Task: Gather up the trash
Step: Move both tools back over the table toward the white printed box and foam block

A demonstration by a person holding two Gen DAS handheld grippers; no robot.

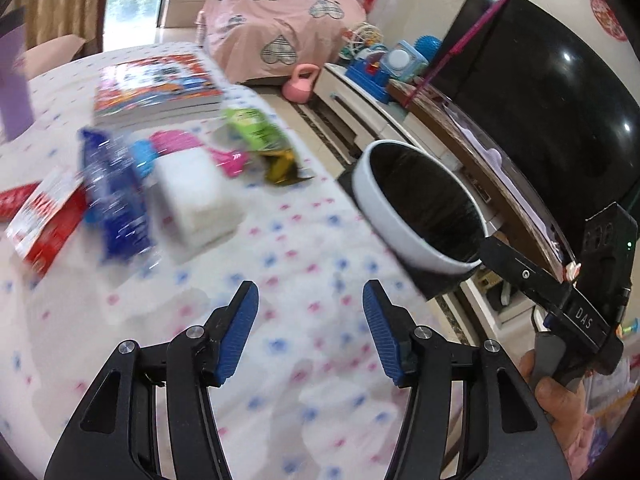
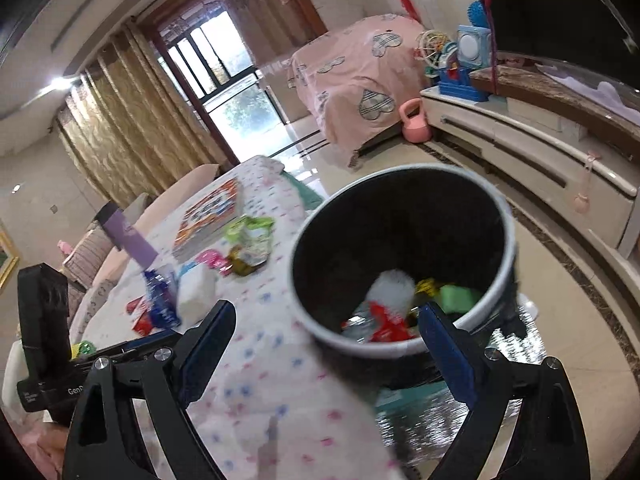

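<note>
**Both tongs open beside the bin, trash spread across the surface**

The surface (image 1: 304, 248), draped in a white cloth with pink and blue dots, fills most of the left wrist view. Just off its right edge stands the trash bin (image 2: 404, 264), white outside with a black liner; the right wrist view shows a white wad, a red wrapper and green scraps already lying at its bottom.

Still on the surface, a colourful book (image 1: 156, 84) lies at the far end. Nearer sit a white tissue pack (image 1: 192, 200), a blue wrapper (image 1: 112, 196) just beside it, a red and white packet (image 1: 44, 220) at the left, a green snack bag (image 1: 264, 140) near the right edge, and a small pink wrapper (image 1: 180, 142) between them. Motion blur hides finer detail.

The left tongs (image 1: 310, 336) hang above bare cloth, spread wide and gripping nothing. The right tongs (image 2: 326, 344) are also spread wide and carry nothing, with one finger over the cloth and the other in front of the bin's near rim.
</note>
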